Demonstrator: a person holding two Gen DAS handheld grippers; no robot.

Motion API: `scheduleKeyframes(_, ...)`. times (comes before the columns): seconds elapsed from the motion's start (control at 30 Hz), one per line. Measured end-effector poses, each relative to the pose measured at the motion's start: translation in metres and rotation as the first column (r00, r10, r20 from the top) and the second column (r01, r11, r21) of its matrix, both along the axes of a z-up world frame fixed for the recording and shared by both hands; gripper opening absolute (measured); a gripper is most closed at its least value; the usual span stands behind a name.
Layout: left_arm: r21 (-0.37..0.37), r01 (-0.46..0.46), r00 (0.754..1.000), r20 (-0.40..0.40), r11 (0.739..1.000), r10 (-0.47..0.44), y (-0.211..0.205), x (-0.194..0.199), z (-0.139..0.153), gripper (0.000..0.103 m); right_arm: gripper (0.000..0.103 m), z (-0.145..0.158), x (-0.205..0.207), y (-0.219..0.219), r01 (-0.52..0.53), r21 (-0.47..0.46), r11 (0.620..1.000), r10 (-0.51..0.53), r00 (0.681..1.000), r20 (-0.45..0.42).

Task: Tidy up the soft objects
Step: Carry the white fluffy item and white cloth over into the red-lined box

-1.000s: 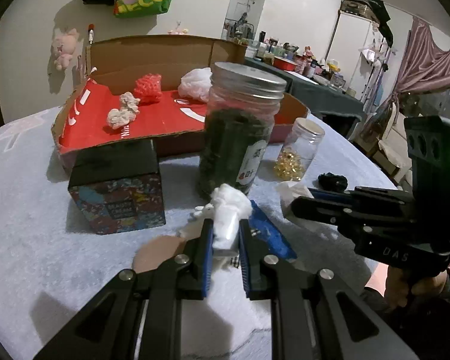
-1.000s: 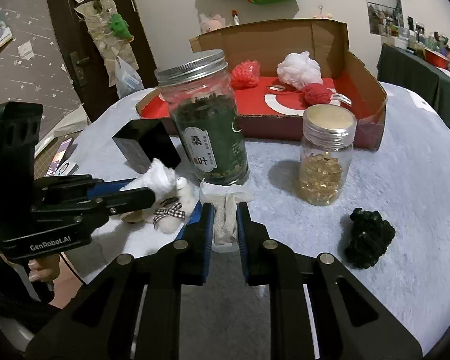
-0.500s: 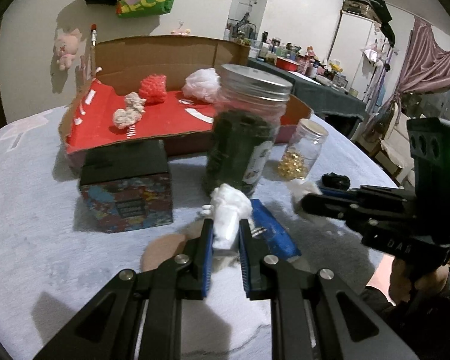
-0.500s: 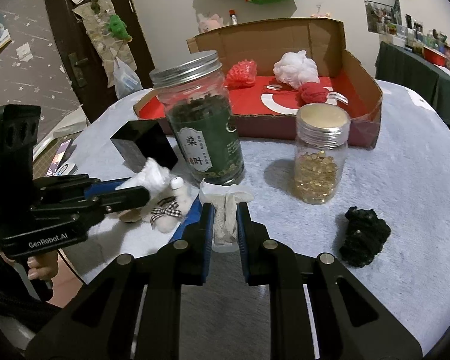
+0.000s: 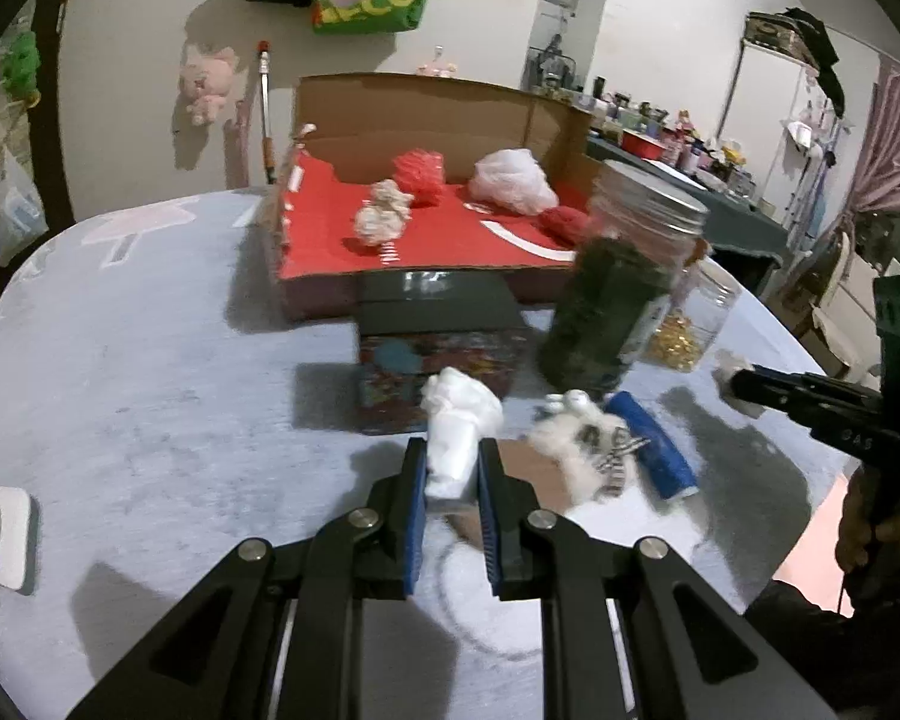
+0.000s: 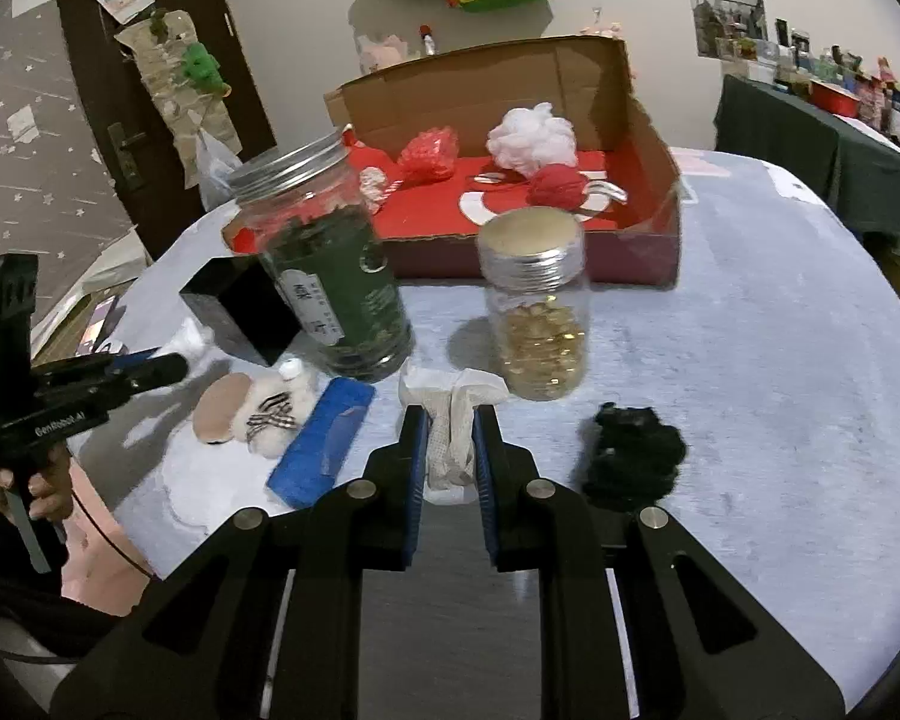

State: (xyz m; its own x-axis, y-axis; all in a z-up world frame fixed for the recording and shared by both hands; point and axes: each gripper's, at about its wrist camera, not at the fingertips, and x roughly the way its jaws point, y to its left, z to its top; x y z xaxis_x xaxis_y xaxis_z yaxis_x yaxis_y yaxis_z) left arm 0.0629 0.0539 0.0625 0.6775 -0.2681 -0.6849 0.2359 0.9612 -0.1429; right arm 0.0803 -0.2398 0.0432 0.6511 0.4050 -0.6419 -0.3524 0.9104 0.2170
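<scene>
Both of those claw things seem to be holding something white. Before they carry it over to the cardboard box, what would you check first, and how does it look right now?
1. Left gripper shut on the white soft piece: ok.
2. Right gripper shut on the white mesh cloth: ok.
3. Free space on the red floor of the cardboard box: ok.
4. Path to the box: not ok, the green jar, the jar of gold beads and the dark box stand in between.
5. Whether each held piece is lifted off the table: cannot tell.
</scene>
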Motion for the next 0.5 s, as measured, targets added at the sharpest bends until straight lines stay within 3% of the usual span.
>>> scheduleKeyframes(0.5,0.047,-0.044,0.999,-0.018,0.998,0.044,0.034,0.007,-0.006,0.016,0.015,0.008,0.012,-0.04,0.067,-0.017,0.998,-0.067,0.998,-0.004)
